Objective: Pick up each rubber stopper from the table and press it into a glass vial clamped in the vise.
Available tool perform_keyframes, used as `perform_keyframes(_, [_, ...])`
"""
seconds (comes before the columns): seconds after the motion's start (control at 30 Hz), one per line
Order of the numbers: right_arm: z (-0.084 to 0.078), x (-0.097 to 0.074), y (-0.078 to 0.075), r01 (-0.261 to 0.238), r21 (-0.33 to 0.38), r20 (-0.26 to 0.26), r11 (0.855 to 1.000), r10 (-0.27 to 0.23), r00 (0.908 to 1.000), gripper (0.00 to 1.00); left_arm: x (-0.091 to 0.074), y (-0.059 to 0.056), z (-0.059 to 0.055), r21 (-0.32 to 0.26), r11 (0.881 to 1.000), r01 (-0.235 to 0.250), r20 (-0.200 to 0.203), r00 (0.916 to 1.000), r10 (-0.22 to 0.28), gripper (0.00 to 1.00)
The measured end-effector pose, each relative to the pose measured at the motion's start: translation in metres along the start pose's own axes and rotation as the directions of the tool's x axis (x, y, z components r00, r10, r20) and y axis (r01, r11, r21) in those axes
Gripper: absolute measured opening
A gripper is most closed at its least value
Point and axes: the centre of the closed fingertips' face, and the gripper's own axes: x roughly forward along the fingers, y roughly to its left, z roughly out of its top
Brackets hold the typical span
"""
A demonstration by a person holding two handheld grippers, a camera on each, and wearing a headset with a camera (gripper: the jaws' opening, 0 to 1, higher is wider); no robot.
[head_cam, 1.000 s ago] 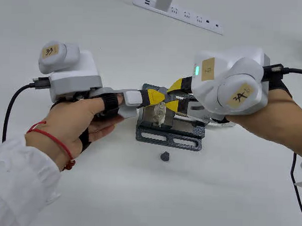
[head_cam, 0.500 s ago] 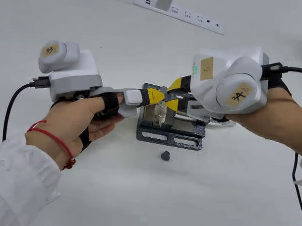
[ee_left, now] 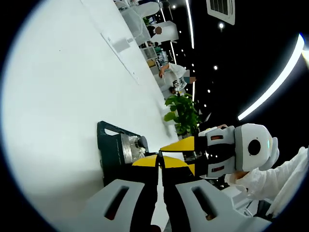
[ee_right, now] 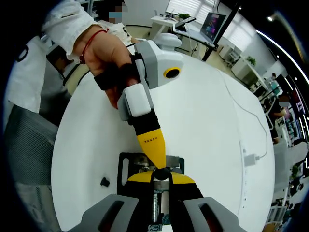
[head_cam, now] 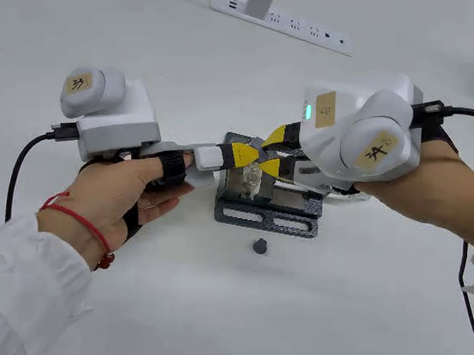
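Seating a rubber stopper (ee_right: 162, 172) in the mouth of the glass vial (head_cam: 251, 178), itself clamped in the dark vise (head_cam: 265, 216) at the middle of the desk (head_cam: 216, 317). Pinched, by the look of it, between the yellow tips of the right hand-held gripper (head_cam: 265, 152), closed on it from the right. Met from the other side by the left hand-held gripper (ee_left: 159, 158), jaws together, point touching the stopper. Best to push gently and straight along the vial's axis, to avoid cracking the glass or tipping it in the vise. Best to let go only once seated flush. Depth of seating too hidden to judge.

Round about, nearest first:
- a second stopper (head_cam: 259, 245), loose on the desk just in front of the vise and apart from both tips
- cables (head_cam: 15, 170) trailing off at either side
- a white power strip (head_cam: 281, 19) at the far edge

Nothing in the way between the tips and the vial.
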Motion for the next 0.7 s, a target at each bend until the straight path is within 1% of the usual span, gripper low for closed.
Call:
perform_keyframes(0.4, [0.0043, -0.0022, 0.0005, -0.011, 0.002, 0.015, 1.0, 0.011, 0.9998, 0.07, -0.0052, -0.0064, 0.0016, 0.073, 0.997, 0.029, -0.001, 0.9996, -0.029, 0.0])
perform_keyframes(0.6, [0.0056, -0.0018, 0.002, -0.017, -0.003, 0.014, 1.0, 0.018, 0.9997, 0.07, -0.007, -0.0057, 0.0009, 0.084, 0.996, 0.029, -0.006, 0.9996, -0.028, 0.0])
perform_keyframes(0.7, [0.0055, -0.002, 0.0022, -0.018, -0.004, 0.012, 1.0, 0.018, 0.9998, 0.07, -0.0078, -0.006, 0.0018, 0.084, 0.996, 0.031, 0.0, 0.9995, -0.031, 0.0])
